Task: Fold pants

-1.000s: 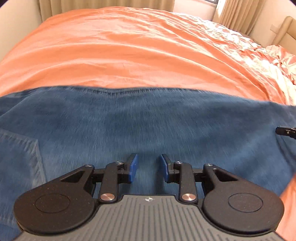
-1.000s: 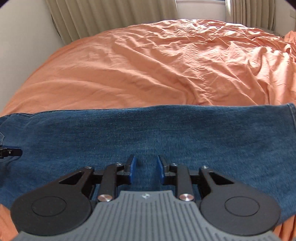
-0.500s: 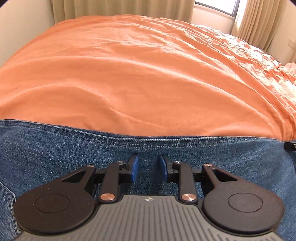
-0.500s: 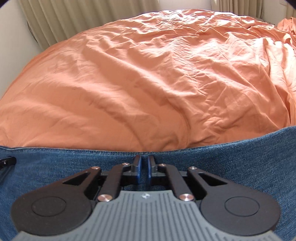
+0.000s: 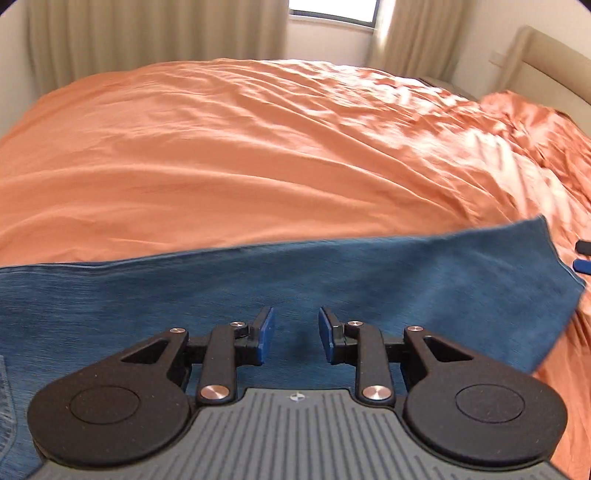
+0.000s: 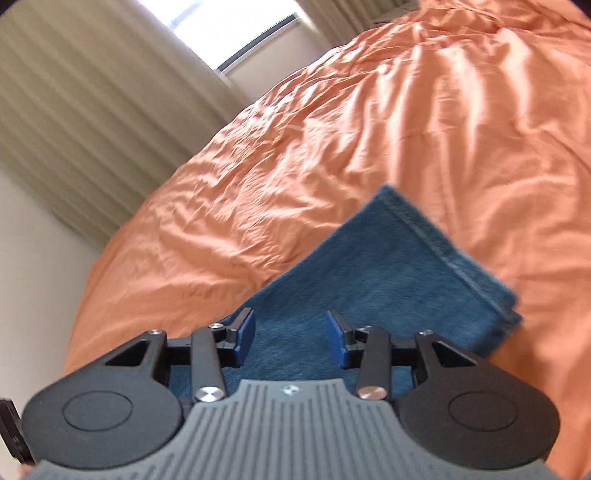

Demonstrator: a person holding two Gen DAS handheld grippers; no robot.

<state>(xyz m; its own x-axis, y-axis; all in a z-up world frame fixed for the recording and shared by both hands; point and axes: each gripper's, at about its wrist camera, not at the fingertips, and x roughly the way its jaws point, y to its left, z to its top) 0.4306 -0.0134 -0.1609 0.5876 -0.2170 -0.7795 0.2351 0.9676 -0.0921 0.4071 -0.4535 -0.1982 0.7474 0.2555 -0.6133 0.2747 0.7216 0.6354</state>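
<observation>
- Left wrist view, far left: blue denim pants (image 5: 258, 288) lie flat on the bed (image 5: 221, 155), spread as a long band across the near edge of the orange cover. A stitched seam of the denim shows at the lower left border.
- Left wrist view, centre: left tongs (image 5: 293, 334) hang just above the denim with a clear gap between the blue pads. Nothing sits between them; bare denim shows through the gap.
- Left wrist view, right: the leg of the pants ends in a hemmed cuff (image 5: 554, 258) that lies on the orange cover. Just beyond the cuff, at the frame border, a blue pad and black tip of the right tongs (image 5: 583, 258) show, apart from the cloth.
- Left wrist view, background: beige curtains (image 5: 147, 33) and a window behind the bed; a padded headboard (image 5: 546, 62) at far right.
- Right wrist view, left: the frame is tilted and motion-blurred. Curtains (image 6: 74, 110) and a pale wall fill the upper left.
- Right wrist view, centre: right tongs (image 6: 290, 334) are spread wide, wider than the left pair, and hold nothing. They hover over the leg end of the pants (image 6: 369, 277).
- Right wrist view, right: the cuff (image 6: 450, 254) with its stitched hem runs diagonally; layered edges show at its lower corner. Wrinkled orange cover (image 6: 443, 110) surrounds it.
</observation>
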